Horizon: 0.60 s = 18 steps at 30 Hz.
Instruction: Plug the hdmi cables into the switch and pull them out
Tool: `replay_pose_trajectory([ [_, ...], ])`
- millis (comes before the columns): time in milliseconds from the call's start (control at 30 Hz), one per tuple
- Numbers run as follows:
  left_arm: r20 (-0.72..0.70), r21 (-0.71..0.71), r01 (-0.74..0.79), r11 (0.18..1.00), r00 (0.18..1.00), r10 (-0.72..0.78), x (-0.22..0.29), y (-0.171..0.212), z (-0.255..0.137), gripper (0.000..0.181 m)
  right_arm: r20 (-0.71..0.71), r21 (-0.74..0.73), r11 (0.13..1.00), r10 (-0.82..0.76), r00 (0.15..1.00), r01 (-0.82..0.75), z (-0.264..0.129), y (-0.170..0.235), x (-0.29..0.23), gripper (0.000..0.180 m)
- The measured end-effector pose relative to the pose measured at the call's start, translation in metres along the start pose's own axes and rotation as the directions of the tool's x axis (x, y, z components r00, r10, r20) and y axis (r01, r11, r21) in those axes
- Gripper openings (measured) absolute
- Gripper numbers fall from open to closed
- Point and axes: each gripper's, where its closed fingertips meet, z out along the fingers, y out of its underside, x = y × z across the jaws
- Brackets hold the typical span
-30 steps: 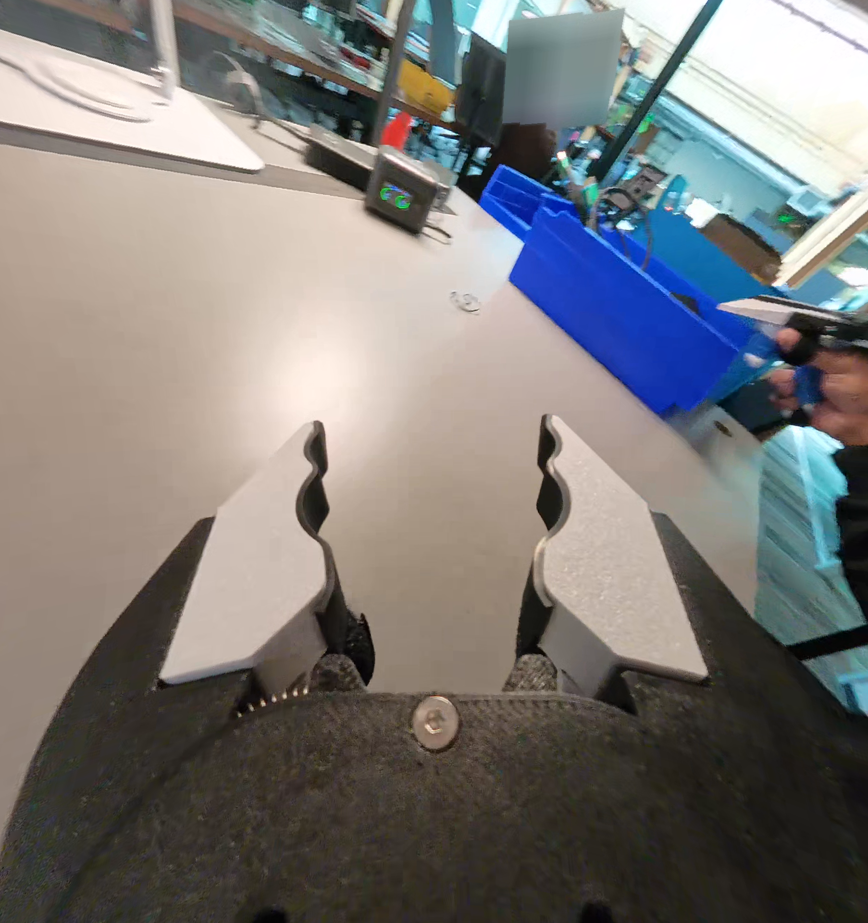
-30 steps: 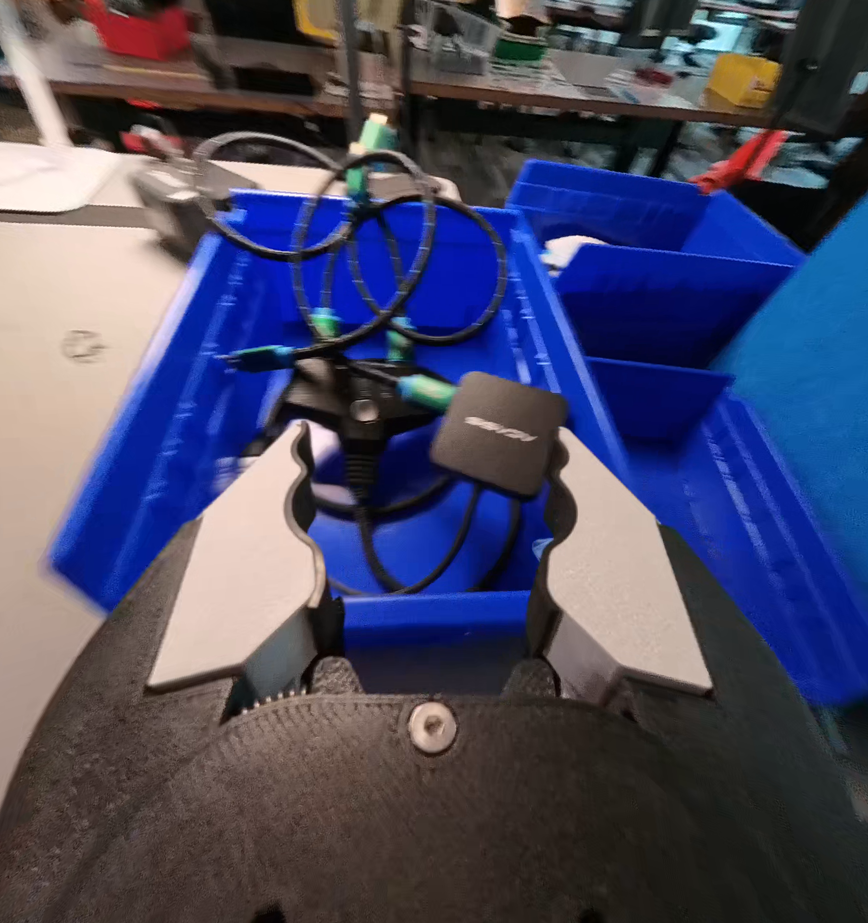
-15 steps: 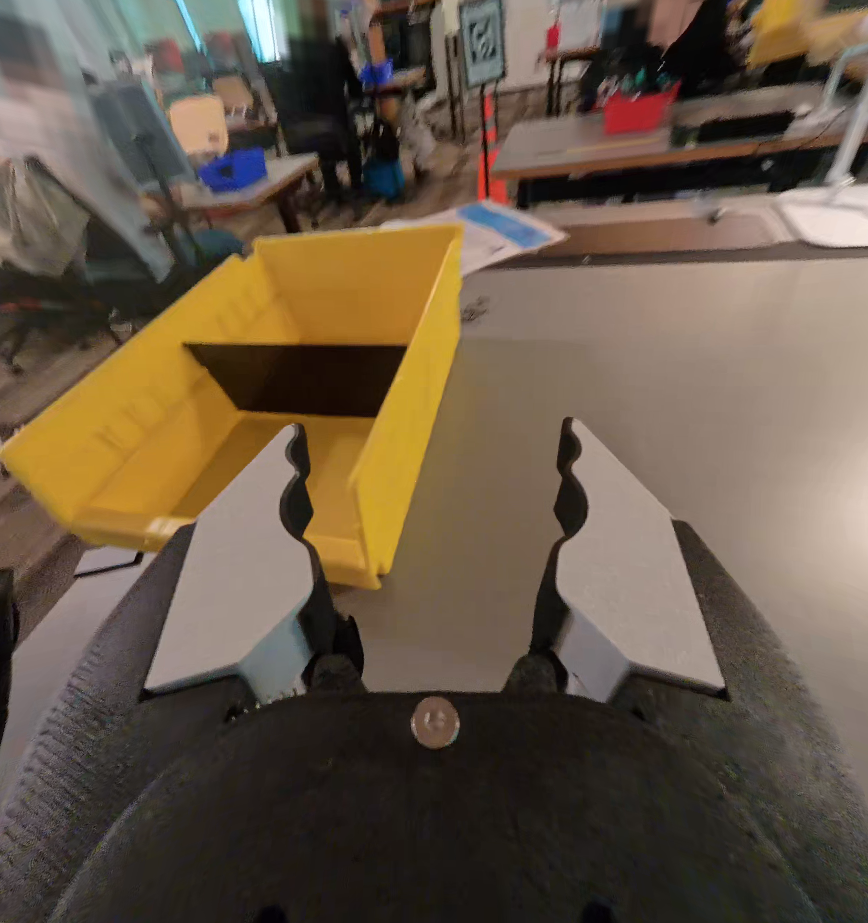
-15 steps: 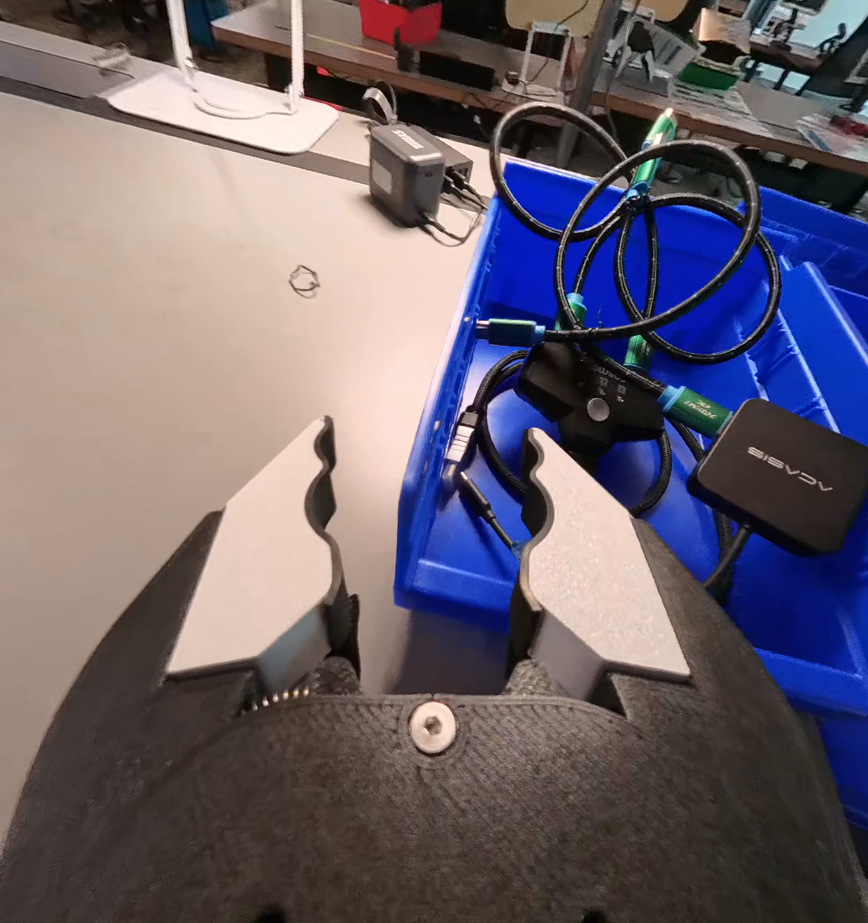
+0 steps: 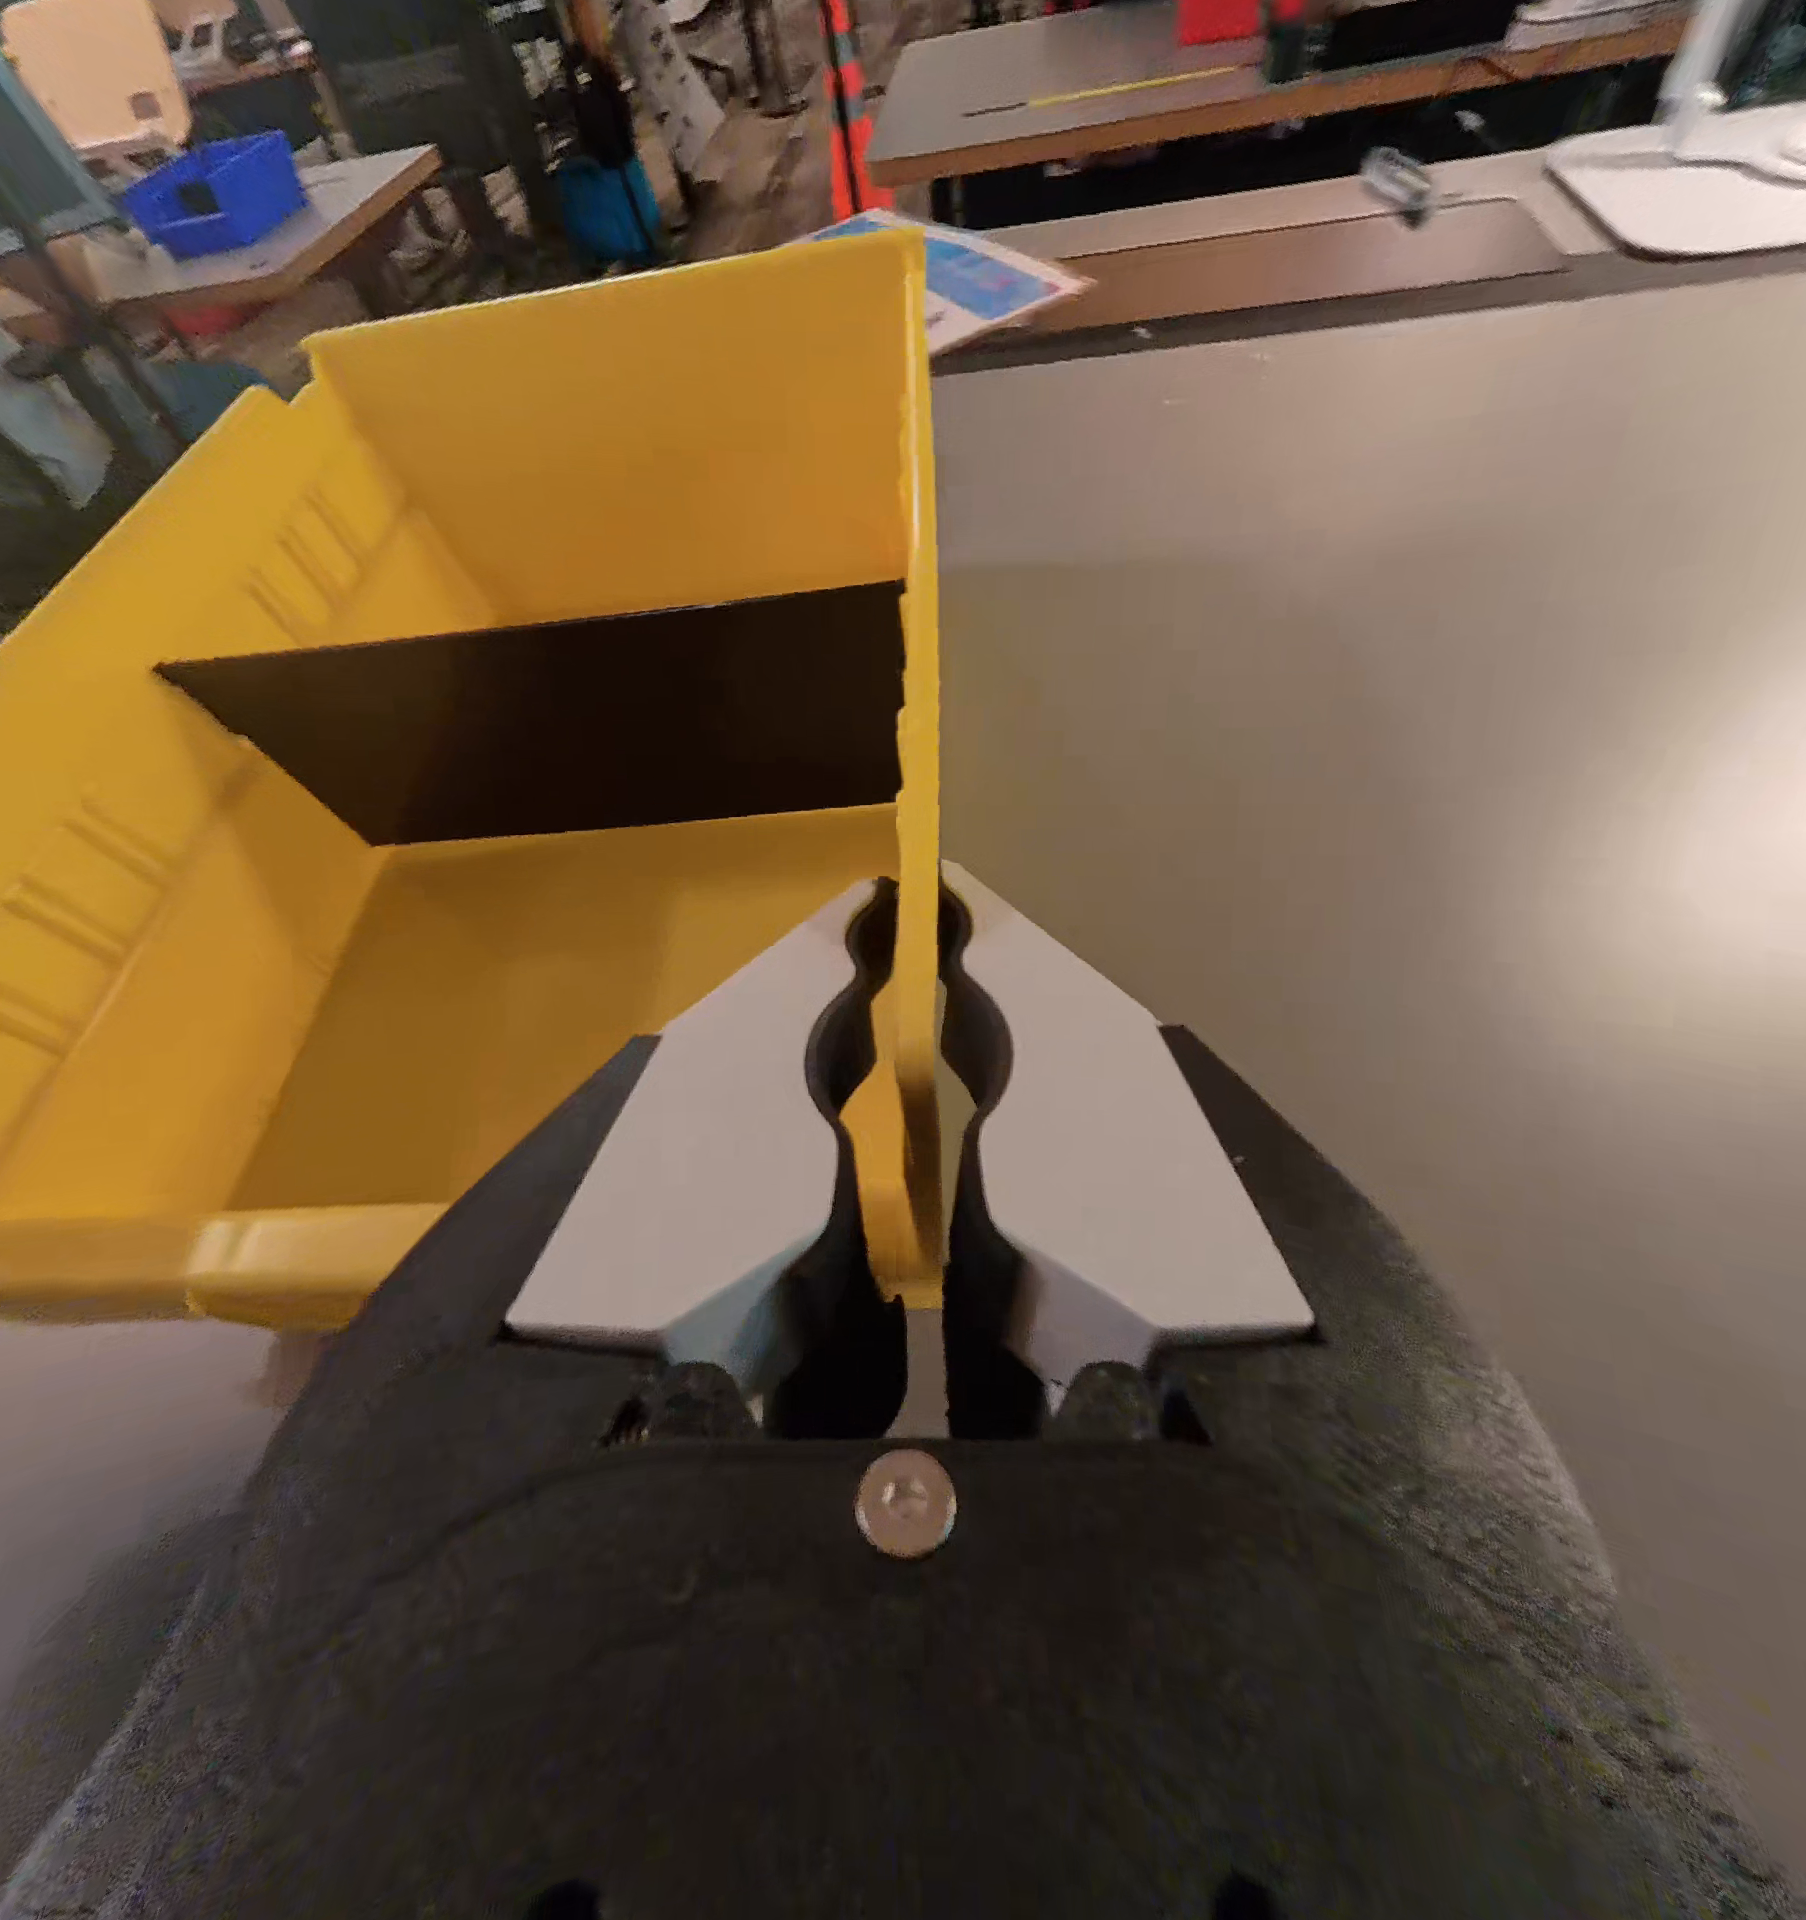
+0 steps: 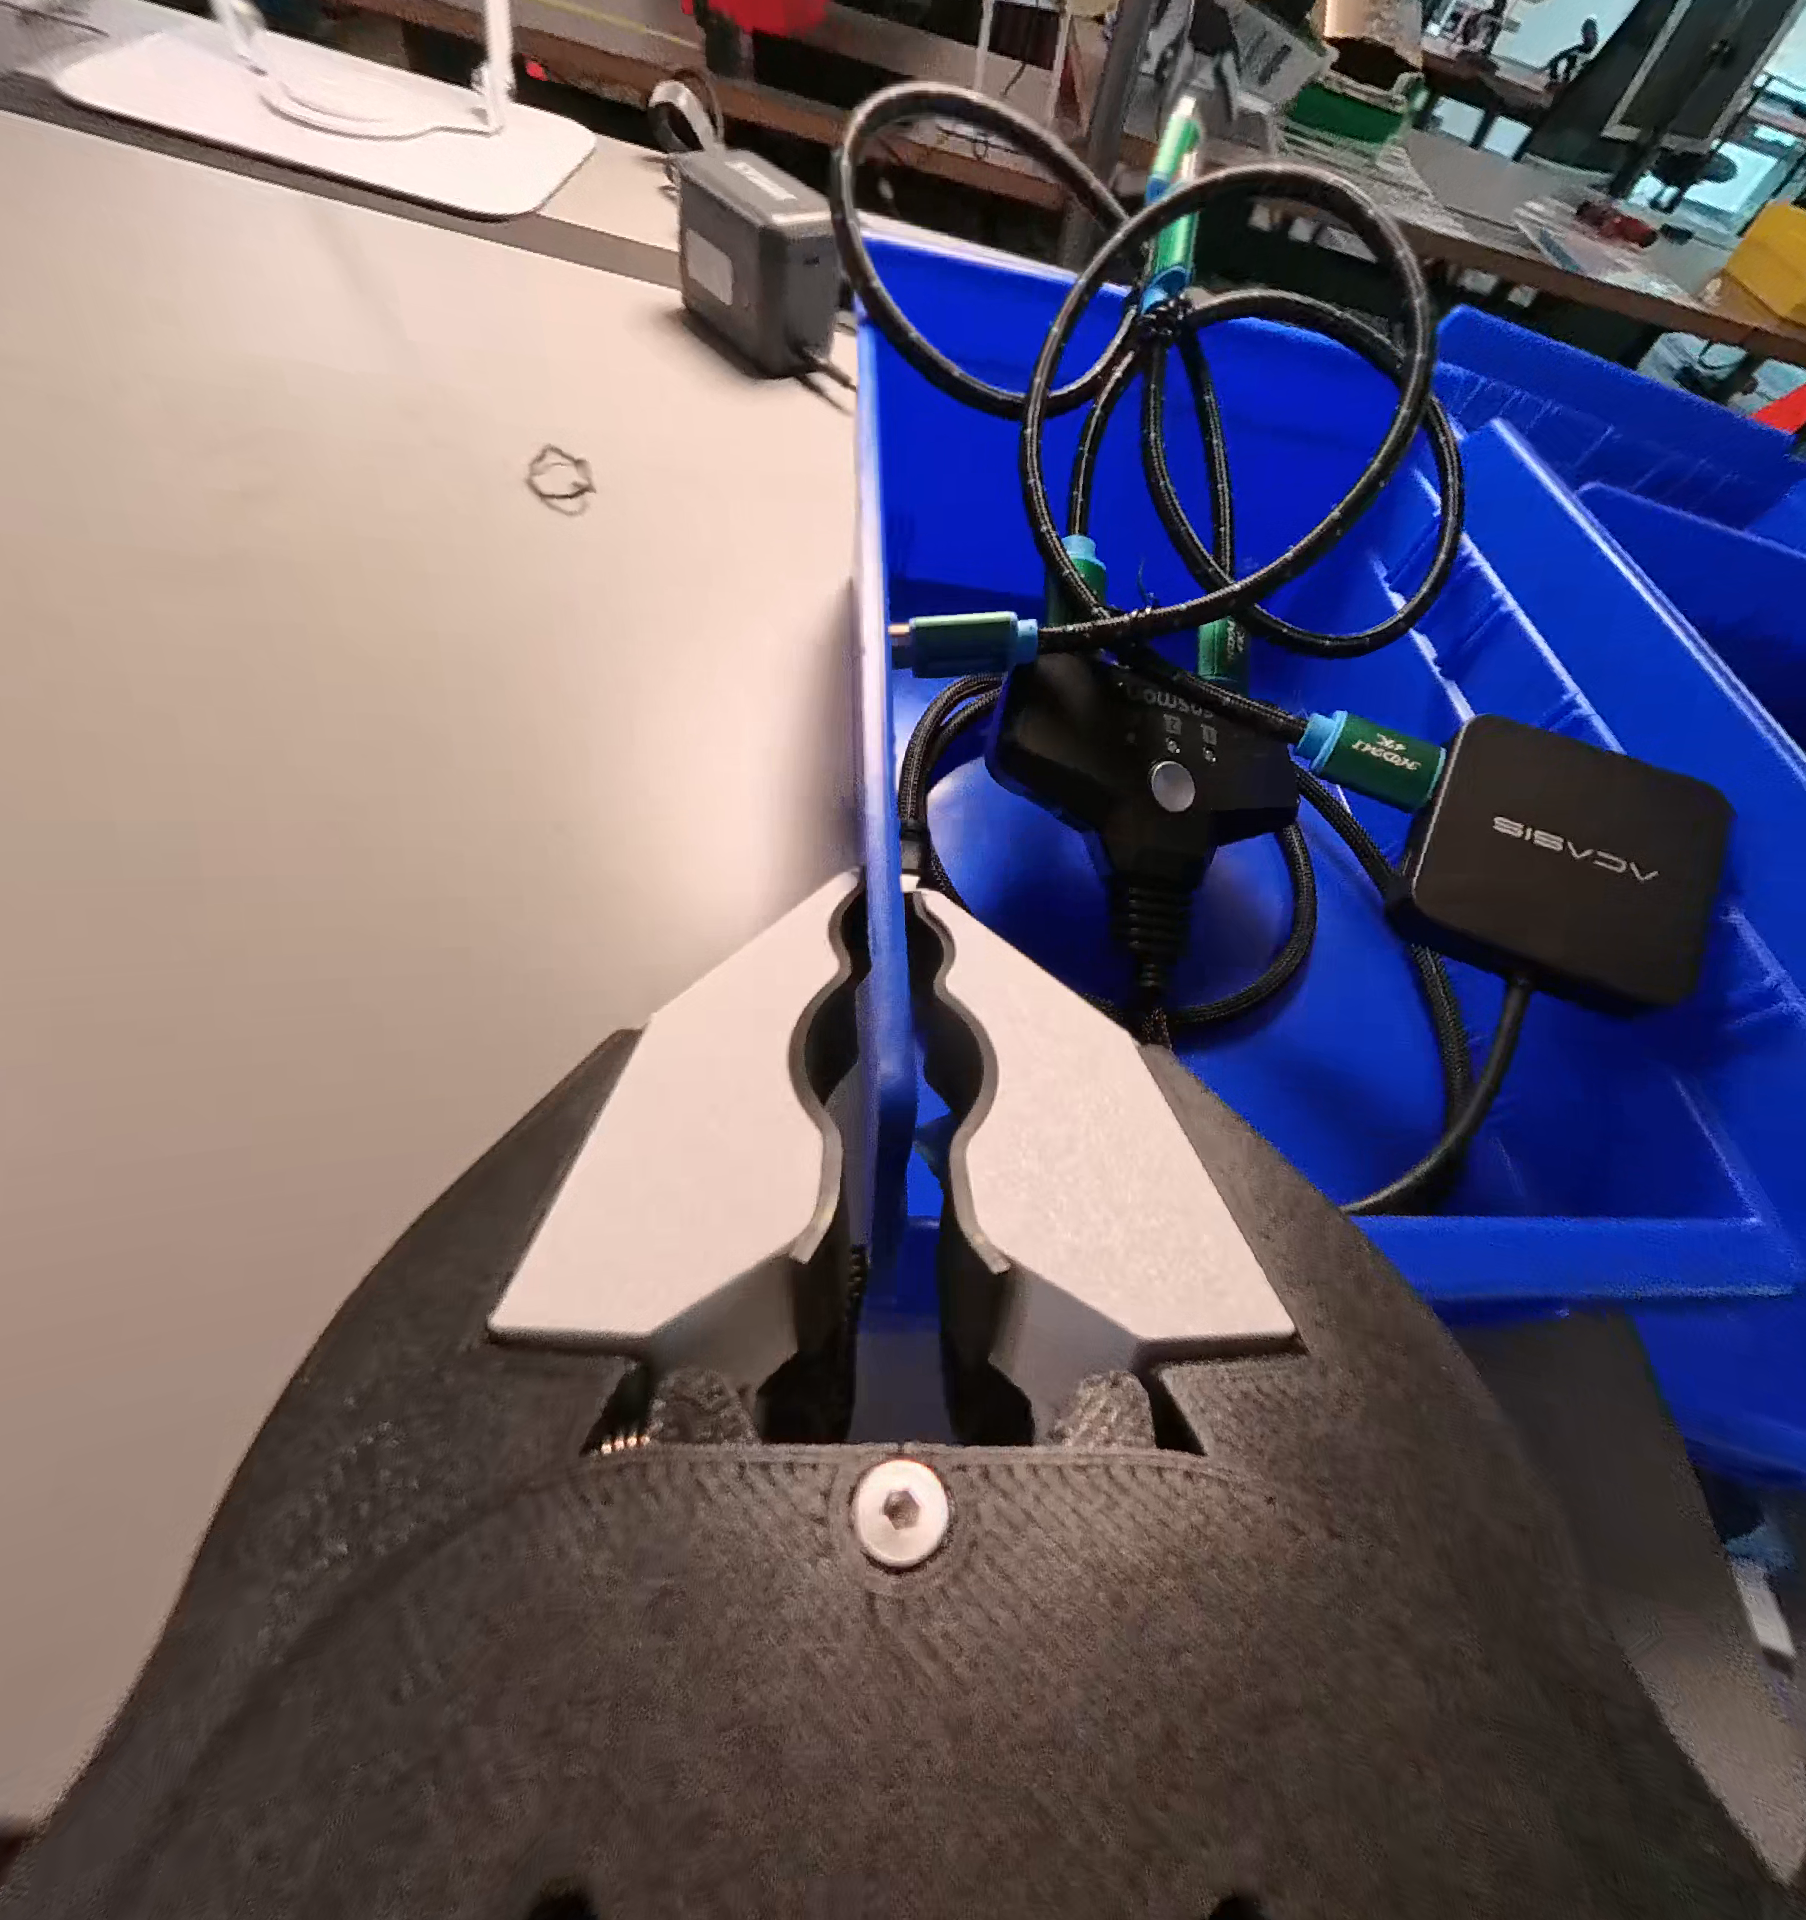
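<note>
Yellow plastic is clamped in the left gripper (image 5: 914, 894): its grey fingers (image 5: 733, 1101) are closed on the right side wall of a yellow bin (image 5: 608, 436), one finger inside the wall and one outside. The bin is seen to rest on the grey table (image 5: 1398, 727), and a black divider (image 5: 566, 717) crosses its interior.

In the right wrist view, the right gripper (image 6: 883, 888) is likewise pressed shut on the near left wall of a blue bin (image 6: 1564, 1122), the wall being held between the two fingers.

The switch (image 6: 1138, 753), a small black body with a round button, is noted inside the blue bin, toward its left side. The braided black hdmi cables (image 6: 1138, 291) are looped above and behind it, with green-sleeved plugs (image 6: 966, 642) lying beside and against the switch; whether any plug is seated in a port cannot be told. A black square box (image 6: 1574, 857) with its own lead lies just right of the switch.

Beyond the blue bin, a grey power adapter (image 6: 759, 265) is recorded on the table, with a small wire ring (image 6: 561, 480) lying well left of the bin. More blue bins (image 6: 1730, 540) stand to the right.
</note>
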Motion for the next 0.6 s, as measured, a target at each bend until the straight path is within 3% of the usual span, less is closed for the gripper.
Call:
replay_pose_trajectory([
  [167, -0.152, 0.041, -0.097, 0.994, 0.983, 0.102, 0.049, 0.012, -0.045, 0.006, 0.109, 0.039, 0.998, -0.050, 0.993, 0.046, -0.047, 0.013, -0.035, 0.004],
  [300, -0.337, 0.096, -0.166, 0.981, 0.922, 0.189, 0.088, 0.020, -0.078, 0.006, 0.232, 0.070, 0.991, -0.131, 0.964, 0.117, -0.080, 0.020, -0.072, 0.005],
  [600, -0.712, 0.278, -0.245, 0.929, 0.597, 0.371, 0.150, 0.045, -0.160, 0.005, 0.547, 0.198, 0.960, -0.276, 0.790, 0.199, -0.120, 0.024, -0.139, 0.005],
])
